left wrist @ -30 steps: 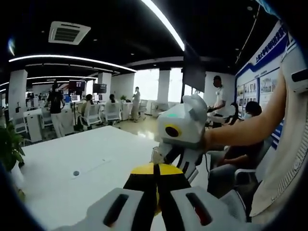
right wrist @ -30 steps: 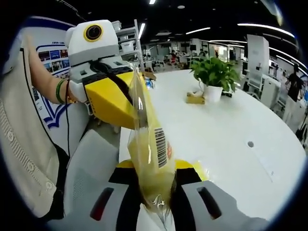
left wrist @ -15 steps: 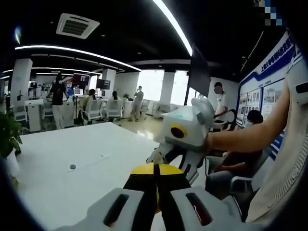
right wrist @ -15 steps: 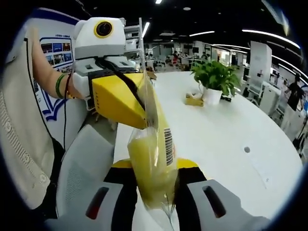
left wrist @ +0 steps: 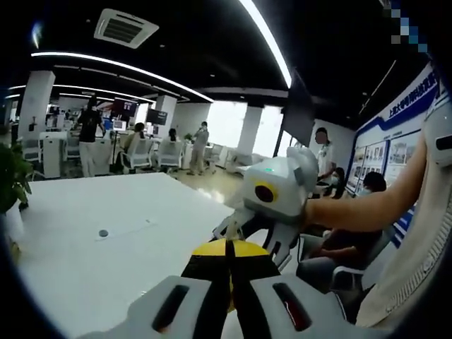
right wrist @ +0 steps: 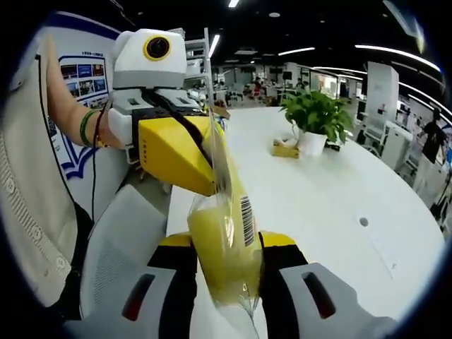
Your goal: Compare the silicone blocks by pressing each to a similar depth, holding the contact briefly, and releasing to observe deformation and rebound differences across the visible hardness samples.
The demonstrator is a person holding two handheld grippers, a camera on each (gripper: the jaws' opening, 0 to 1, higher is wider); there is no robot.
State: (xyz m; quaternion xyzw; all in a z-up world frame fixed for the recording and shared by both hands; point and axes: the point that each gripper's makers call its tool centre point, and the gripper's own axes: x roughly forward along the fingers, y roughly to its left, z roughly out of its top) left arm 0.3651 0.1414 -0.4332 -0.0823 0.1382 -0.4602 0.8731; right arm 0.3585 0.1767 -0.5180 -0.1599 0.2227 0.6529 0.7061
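Two claws meet over the near edge of a wide white surface (right wrist: pixel 332 191), both gripping one clear plastic bag (right wrist: pixel 224 240) with a yellow block inside.

In the left gripper view, the white surface (left wrist: pixel 92 240) stretches off to the left, with a small dark round spot (left wrist: pixel 103 232) on it and green leaves (left wrist: pixel 13 176) at the far left edge. Beyond it stand office desks, chairs and several people under long ceiling light strips. At the bottom centre the left claw (left wrist: pixel 229 282) has its yellow-and-black jaws pressed tight together; the bag's thin edge between them is hard to make out here. Just past its tips the right claw (left wrist: pixel 248 236) comes in from the right, held by a bare forearm (left wrist: pixel 367 201), pointing down toward the same spot.

In the right gripper view, a forearm with a green wristband (right wrist: pixel 86 127) holds the left claw (right wrist: pixel 212 185) at upper left; its yellow jaws are closed on the bag's upper edge. The bag hangs down from there, barcode label (right wrist: pixel 246 220) facing right, and its lower part sits between the jaws of the right claw (right wrist: pixel 226 279), which pinch it from both sides. Further right on the surface stand a potted plant (right wrist: pixel 314 113) and a small yellow box (right wrist: pixel 286 146) just beside it.
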